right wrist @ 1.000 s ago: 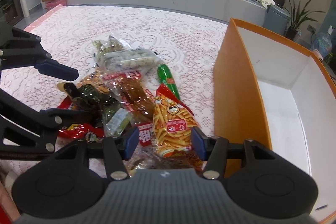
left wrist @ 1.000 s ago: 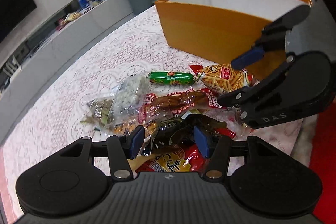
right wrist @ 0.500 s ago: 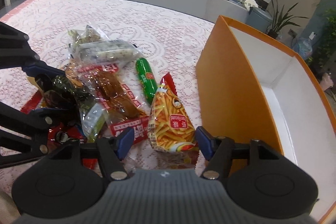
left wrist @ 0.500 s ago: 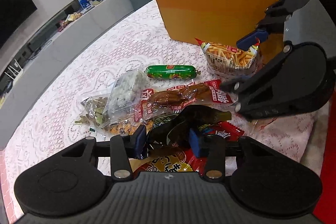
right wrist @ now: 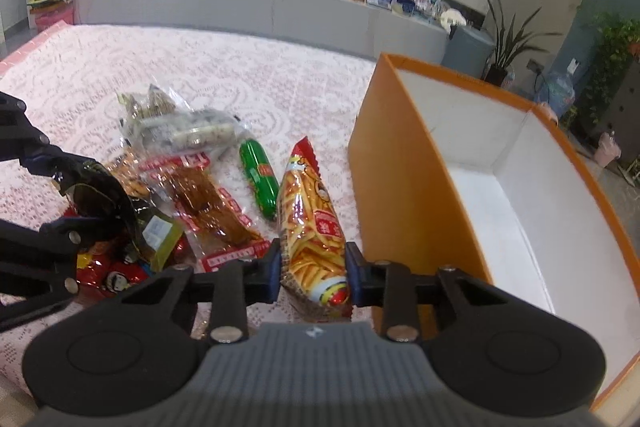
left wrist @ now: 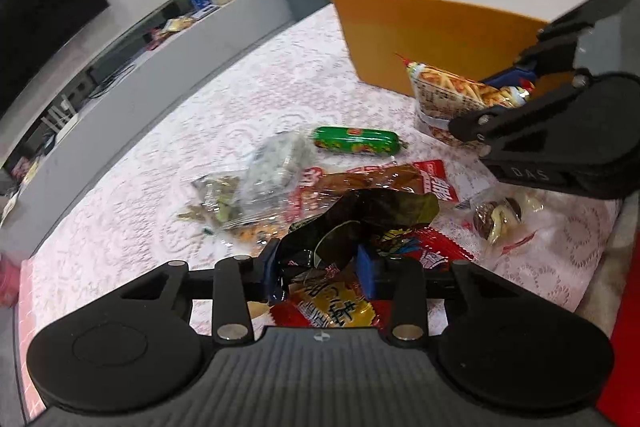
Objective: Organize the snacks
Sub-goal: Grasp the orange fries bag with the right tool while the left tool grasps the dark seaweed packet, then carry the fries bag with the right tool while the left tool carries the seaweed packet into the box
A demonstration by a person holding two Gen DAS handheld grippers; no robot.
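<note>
My right gripper is shut on a fries snack bag and holds it lifted beside the orange box; the bag also shows in the left wrist view. My left gripper is shut on a dark crumpled snack packet, raised above the pile; that packet shows at the left of the right wrist view. A green sausage, a brown meat pack, a clear bag of pale pieces and a red-yellow packet lie on the lace tablecloth.
The orange box is open-topped with a white inside, standing at the far right of the table. A small clear pack of round sweets lies near the table's right edge. A grey counter runs behind the table.
My right gripper has closed on the fries bag and lifted it off the cloth towards the box. My left gripper has closed on the dark packet and raised it.
</note>
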